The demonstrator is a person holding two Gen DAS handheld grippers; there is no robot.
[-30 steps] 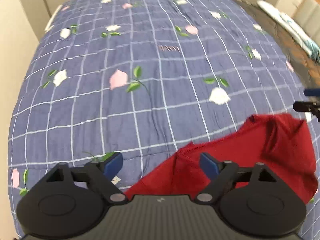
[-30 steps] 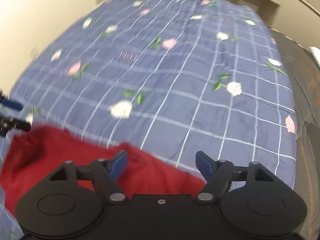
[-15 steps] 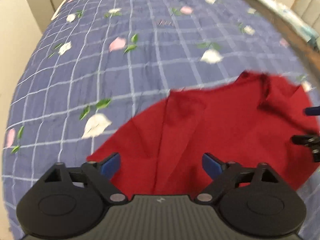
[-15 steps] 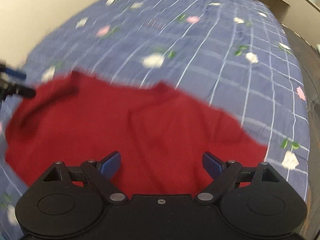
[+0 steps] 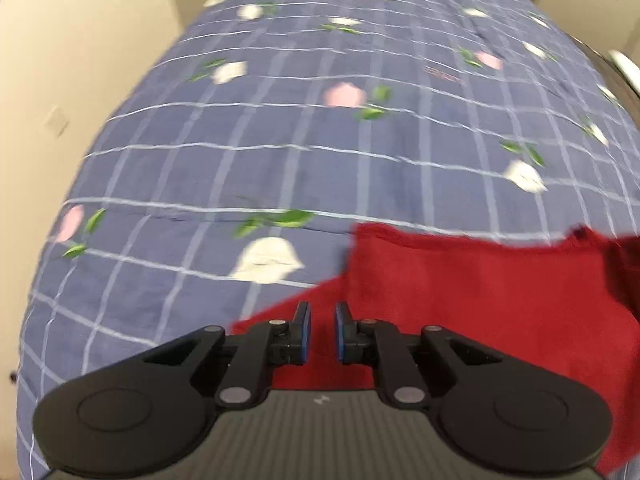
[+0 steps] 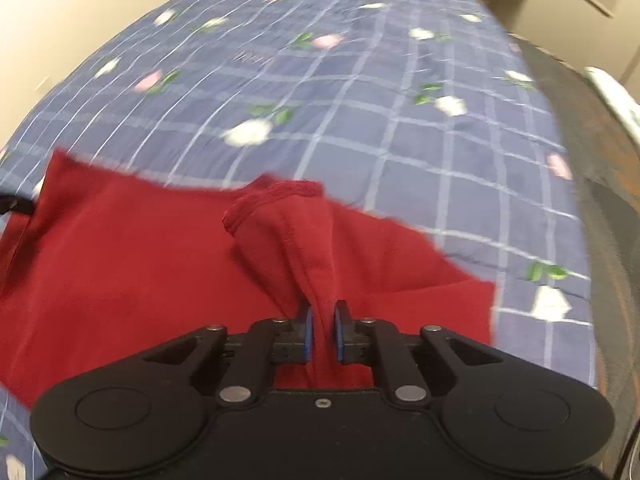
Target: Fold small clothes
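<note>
- Pinching was the business of the moment: the right hand-held gripper (image 6: 320,330) had its blue pads nipped onto a bunched ridge of the red garment (image 6: 160,264), the cloth rising in a gathered fold from the jaws towards a stitched hem.
- The left hand-held gripper (image 5: 320,332) was closing, its jaws nearly together over the garment's near edge (image 5: 460,300); red fabric showed in the narrow gap, but whether the pads had truly caught it I could not tell.
- The garment itself lay spread on the bed, on a blue checked quilt (image 5: 280,140) printed with flowers, towards the near side.
- To my eye this was the start of a fold, both edges being taken up.
- Doing it well would call for both grips to be firm on a single layer's edge, not a loose bunch, or the cloth would slide out on the lift.
- The two hands ought to rise and travel together, keeping the edge taut between them, so the fold landed straight.
- The right side's bunching looked likely to leave a crease unless smoothed.
</note>
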